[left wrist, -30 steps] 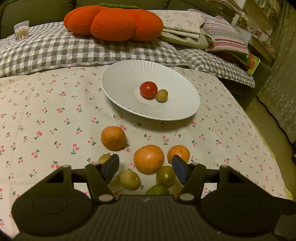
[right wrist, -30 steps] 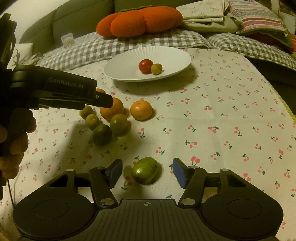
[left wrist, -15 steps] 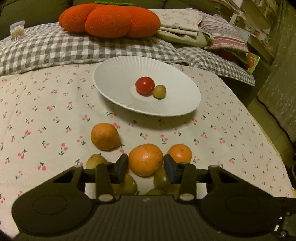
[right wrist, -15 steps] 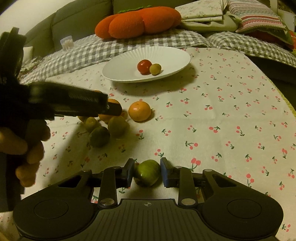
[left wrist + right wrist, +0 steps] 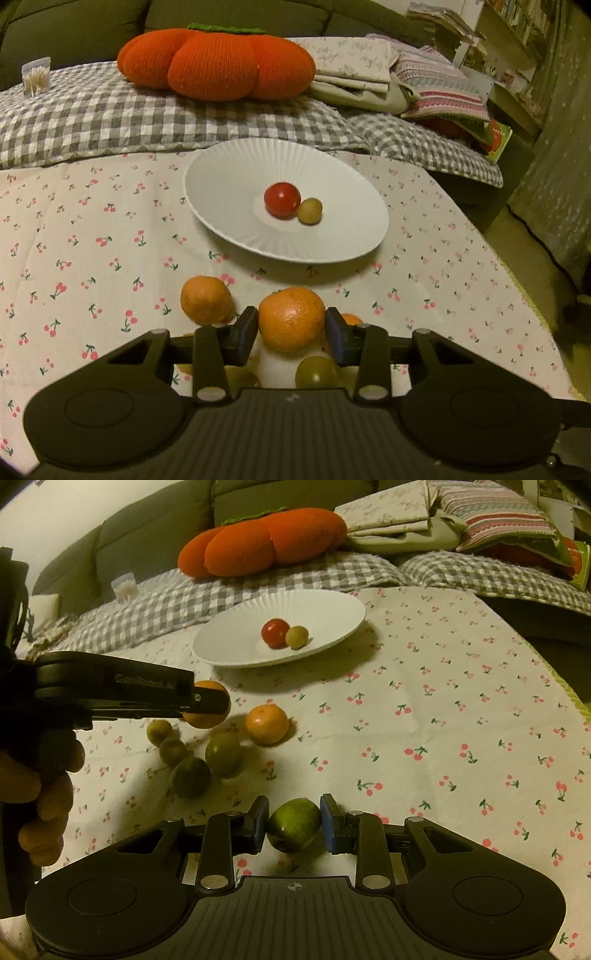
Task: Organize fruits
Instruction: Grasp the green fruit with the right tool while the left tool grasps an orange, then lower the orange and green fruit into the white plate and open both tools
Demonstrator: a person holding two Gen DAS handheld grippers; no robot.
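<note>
we see the plate (image 5: 229, 206) at twelve o'clock on the tablecloth (image 5: 92, 258), two small fruits (image 5: 282, 199) in it, the loose oranges (image 5: 205, 299) at six o'clock before it.

We see a white tablecloth printed with small red cherries (image 5: 92, 258) covering the surface in front. Behind it lies a grey-and-white checked quilt (image 5: 110, 118), and on that rests a knitted orange pumpkin-shaped cushion (image 5: 218, 62). Beside the cushion sit folded pale floral linens (image 5: 354, 70) and a pink striped pillow (image 5: 443, 96). A dark olive sofa back (image 5: 74, 26) rises behind. At the far right stand bookshelves (image 5: 517, 22). The light is dim and yellowish.
</note>
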